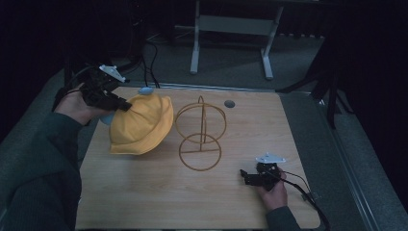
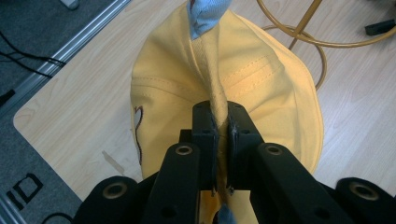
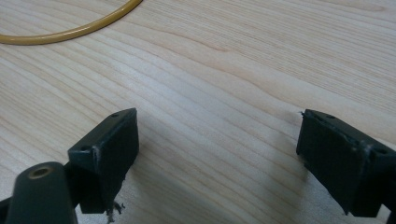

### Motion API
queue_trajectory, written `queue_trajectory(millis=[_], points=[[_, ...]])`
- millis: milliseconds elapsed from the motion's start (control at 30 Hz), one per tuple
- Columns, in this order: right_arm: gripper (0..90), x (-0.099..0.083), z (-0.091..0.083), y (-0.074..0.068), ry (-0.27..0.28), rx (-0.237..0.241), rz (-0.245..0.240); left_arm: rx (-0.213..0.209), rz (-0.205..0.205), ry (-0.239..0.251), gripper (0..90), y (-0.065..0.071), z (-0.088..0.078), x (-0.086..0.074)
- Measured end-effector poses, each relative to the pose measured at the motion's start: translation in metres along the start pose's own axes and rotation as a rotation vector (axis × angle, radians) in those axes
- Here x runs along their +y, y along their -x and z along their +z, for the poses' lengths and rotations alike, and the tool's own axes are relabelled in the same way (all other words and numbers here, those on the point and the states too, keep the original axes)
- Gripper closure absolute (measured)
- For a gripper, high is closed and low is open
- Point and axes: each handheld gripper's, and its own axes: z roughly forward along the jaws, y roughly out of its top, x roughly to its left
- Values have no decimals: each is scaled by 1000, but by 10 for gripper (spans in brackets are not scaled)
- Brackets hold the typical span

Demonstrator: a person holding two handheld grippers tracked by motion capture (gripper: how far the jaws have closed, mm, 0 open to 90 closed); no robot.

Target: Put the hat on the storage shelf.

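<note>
A yellow cloth hat (image 1: 141,124) hangs over the left part of the wooden table, with a light blue lining (image 1: 146,90) showing at its top edge. My left gripper (image 1: 121,104) is shut on a fold of the hat's brim; in the left gripper view the yellow hat (image 2: 261,88) spreads out past the pinched fold, where the left gripper (image 2: 221,122) clamps it. A gold wire stand (image 1: 200,134) with a ring base stands mid-table, just right of the hat. My right gripper (image 1: 244,176) rests low at the front right, open and empty, its jaws wide apart over bare wood (image 3: 217,135).
The table's left far corner and metal edge rail (image 2: 60,51) lie close behind the hat. A small round grey hole (image 1: 229,103) sits near the far edge. The stand's gold base ring (image 3: 65,32) curves ahead of the right gripper. Cables trail on the floor beyond.
</note>
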Motion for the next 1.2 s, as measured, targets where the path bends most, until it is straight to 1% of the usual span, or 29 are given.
queue_trajectory(millis=[67, 167, 367, 400, 533, 600, 800, 933, 1033, 1067, 1100, 1133, 1200], points=[[128, 0, 0, 0, 0, 0, 1, -7, 5, -3, 842, 0, -1, 0], [128, 0, 0, 0, 0, 0, 1, -6, 8, -3, 842, 0, -2, 0], [128, 0, 0, 0, 0, 0, 0, -5, 2, 6, 842, -1, -3, -1], [128, 0, 0, 0, 0, 0, 0, -4, 7, 5, 842, -1, -4, -1], [128, 0, 0, 0, 0, 0, 1, -4, 9, 13, 842, -1, -7, -1], [128, 0, 0, 0, 0, 0, 1, -6, 7, 25, 842, -1, -9, -1], [128, 0, 0, 0, 0, 0, 1, -4, 10, 26, 842, -2, -11, -2], [128, 0, 0, 0, 0, 0, 2, -15, 8, 44, 842, 0, -14, -2], [128, 0, 0, 0, 0, 0, 1, -16, 23, 44, 842, 1, -17, -1], [128, 0, 0, 0, 0, 0, 1, -13, 20, 52, 842, 2, -17, -1], [128, 0, 0, 0, 0, 0, 2, -12, 27, 50, 842, 3, -18, 0], [128, 0, 0, 0, 0, 0, 1, -10, 24, 53, 842, 4, -19, 0], [128, 0, 0, 0, 0, 0, 1, -10, 35, 51, 842, 4, -21, 0]])
